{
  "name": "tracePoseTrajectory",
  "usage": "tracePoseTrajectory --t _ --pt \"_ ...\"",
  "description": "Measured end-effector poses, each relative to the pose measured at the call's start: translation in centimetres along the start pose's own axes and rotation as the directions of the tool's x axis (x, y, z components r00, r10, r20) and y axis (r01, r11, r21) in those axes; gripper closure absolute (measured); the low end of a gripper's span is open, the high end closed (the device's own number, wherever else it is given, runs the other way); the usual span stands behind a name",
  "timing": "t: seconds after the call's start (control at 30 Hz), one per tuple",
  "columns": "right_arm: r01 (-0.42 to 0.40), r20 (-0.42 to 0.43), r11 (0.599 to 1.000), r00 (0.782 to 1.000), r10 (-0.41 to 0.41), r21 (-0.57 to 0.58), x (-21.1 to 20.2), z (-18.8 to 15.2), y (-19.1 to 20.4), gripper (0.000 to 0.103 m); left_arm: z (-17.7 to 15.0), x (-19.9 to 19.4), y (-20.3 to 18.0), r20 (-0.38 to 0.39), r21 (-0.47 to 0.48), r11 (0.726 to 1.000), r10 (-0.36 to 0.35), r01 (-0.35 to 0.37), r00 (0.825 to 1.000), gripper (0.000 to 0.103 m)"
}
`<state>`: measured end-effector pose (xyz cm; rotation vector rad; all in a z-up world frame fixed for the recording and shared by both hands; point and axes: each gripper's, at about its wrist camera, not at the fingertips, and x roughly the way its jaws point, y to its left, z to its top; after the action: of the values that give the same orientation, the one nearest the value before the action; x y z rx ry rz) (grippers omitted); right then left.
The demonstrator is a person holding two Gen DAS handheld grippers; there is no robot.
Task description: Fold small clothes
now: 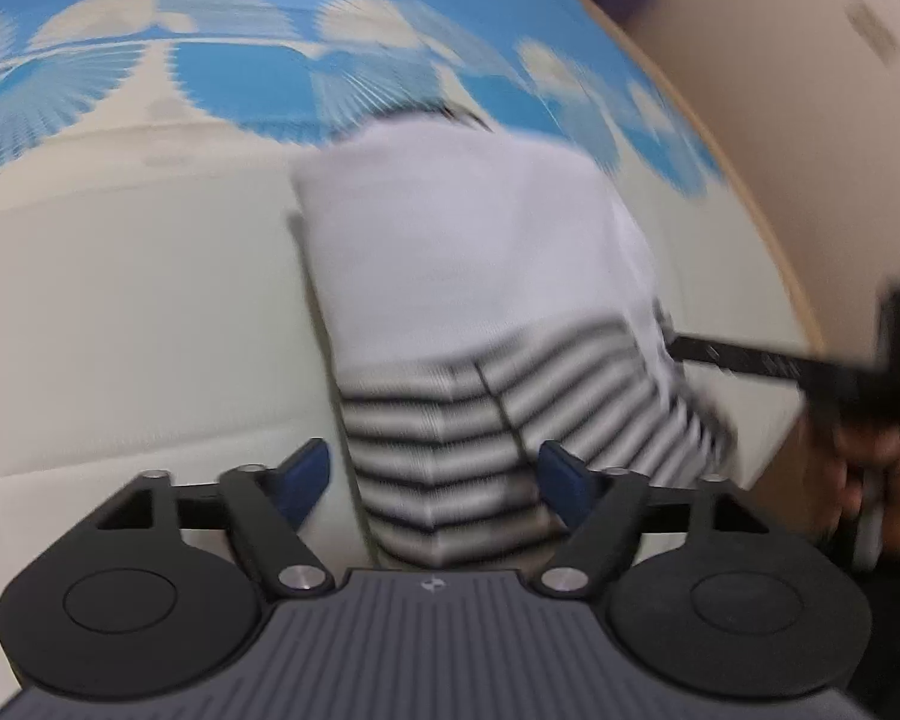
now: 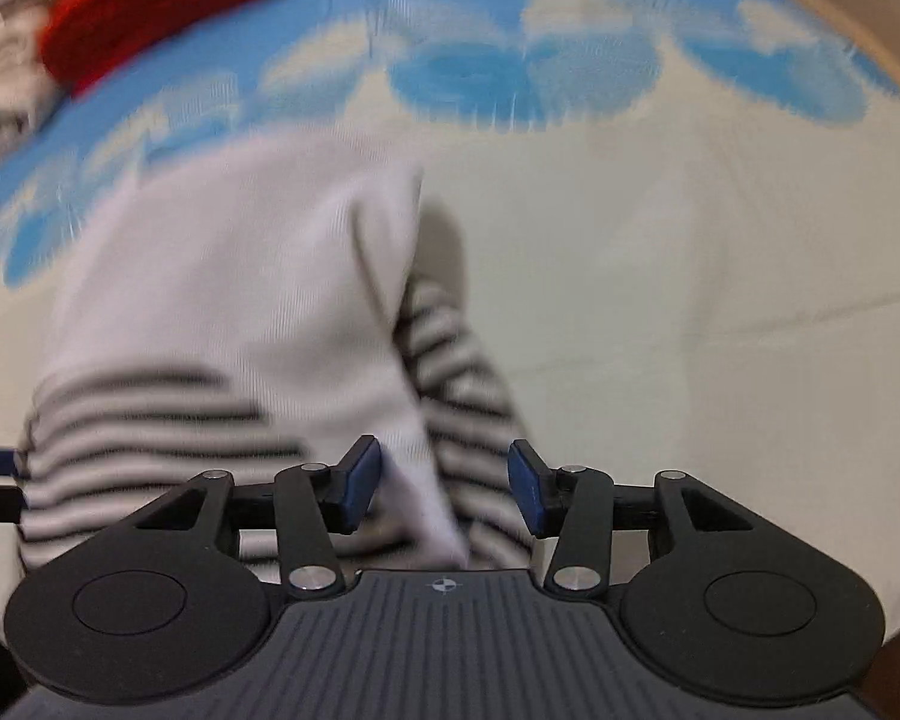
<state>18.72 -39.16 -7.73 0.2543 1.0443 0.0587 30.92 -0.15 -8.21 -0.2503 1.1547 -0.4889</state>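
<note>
Garment count is one: a white top with black-and-white striped sleeves (image 1: 468,276), folded into a long strip on the blue-and-cream sheet (image 1: 120,312). Its long axis runs away from me, striped end nearest. My left tool (image 1: 435,480) tilts down over that end, blue pads (image 1: 306,474) spread wide and pressing on nothing. My right tool (image 2: 444,483) tilts down likewise, pads apart, cloth lying loose between them. One red item (image 2: 162,0) sits far off, blurred.
</note>
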Motion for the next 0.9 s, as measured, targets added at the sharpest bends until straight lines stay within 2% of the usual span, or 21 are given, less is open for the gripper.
tracePoseTrajectory --t 0.03,0.07,0.1,0.17,0.23,0.37,0.43,0.47,0.53,0.57,0.6,0.63,0.67,0.7,0.8,0.9 --pt "-0.018 0.048 1.0 0.999 0.017 0.016 -0.5 0.3 -0.1 0.045 0.4 0.2 0.4 0.011 -0.044 0.999 -0.003 0.004 1.0 0.018" --pt "-0.037 0.077 0.999 0.996 0.035 0.033 -0.7 0.2 -0.3 0.029 0.8 0.6 1.1 0.015 -0.097 0.995 -0.009 0.01 1.0 0.018" --pt "-0.063 0.09 0.997 0.994 0.058 0.053 -0.6 0.3 -0.7 0.017 1.1 1.2 1.8 0.012 -0.158 0.987 -0.017 0.019 1.0 0.018" --pt "-0.096 0.048 0.993 0.995 0.092 0.075 0.9 0.5 -0.8 0.016 1.6 2.6 3.1 -0.01 -0.27 0.962 -0.04 0.036 0.999 0.018" --pt "-0.079 -0.014 0.992 0.997 0.08 0.098 2.8 0.7 -1.0 0.016 1.9 3.9 3.9 -0.029 -0.337 0.939 -0.08 0.065 0.996 0.016" --pt "-0.082 -0.068 0.978 0.993 0.097 0.194 4.8 1.1 -1.6 0.018 1.9 5.7 4.2 -0.021 -0.414 0.902 -0.146 0.124 0.989 0.015" --pt "-0.092 -0.079 0.974 0.991 0.111 0.206 5.3 0.9 -1.5 0.02 2.0 6.5 4.5 -0.015 -0.446 0.885 -0.158 0.135 0.987 0.014" --pt "-0.094 -0.081 0.974 0.99 0.113 0.206 5.5 0.9 -1.4 0.024 2.1 6.9 4.7 -0.011 -0.459 0.877 -0.164 0.141 0.986 0.014" --pt "-0.114 -0.076 0.969 0.988 0.133 0.217 5.5 0.5 -1.2 0.039 2.1 7.2 4.7 -0.001 -0.466 0.872 -0.168 0.149 0.986 0.014" --pt "-0.134 -0.071 0.964 0.986 0.153 0.229 5.3 0.5 -1.1 0.057 2.2 7.3 4.4 0.004 -0.457 0.877 -0.162 0.146 0.987 0.017" --pt "-0.16 -0.065 0.955 0.981 0.181 0.25 5.4 0.6 -1.0 0.073 2.3 7.2 4.1 0.008 -0.441 0.887 -0.148 0.136 0.989 0.023" --pt "-0.167 -0.057 0.951 0.98 0.188 0.261 5.3 0.6 -1.0 0.08 2.4 6.9 3.8 0.012 -0.425 0.896 -0.135 0.128 0.991 0.029" --pt "-0.163 -0.05 0.952 0.982 0.181 0.259 5.0 0.7 -0.9 0.089 2.4 6.4 3.7 0.018 -0.411 0.903 -0.13 0.126 0.991 0.044" --pt "-0.156 -0.04 0.955 0.984 0.171 0.254 4.7 0.7 -0.7 0.091 2.7 5.6 3.4 0.032 -0.393 0.91 -0.131 0.133 0.991 0.053" --pt "-0.168 0.001 0.948 0.985 0.174 0.272 3.9 0.9 -0.3 0.094 3.2 2.3 2.6 0.117 -0.294 0.946 -0.104 0.134 0.988 0.057" --pt "-0.245 0.085 0.928 0.969 0.231 0.28 2.6 1.4 0.6 0.095 3.7 -1.0 3.1 0.203 -0.234 0.969 -0.037 0.085 0.979 0.057"
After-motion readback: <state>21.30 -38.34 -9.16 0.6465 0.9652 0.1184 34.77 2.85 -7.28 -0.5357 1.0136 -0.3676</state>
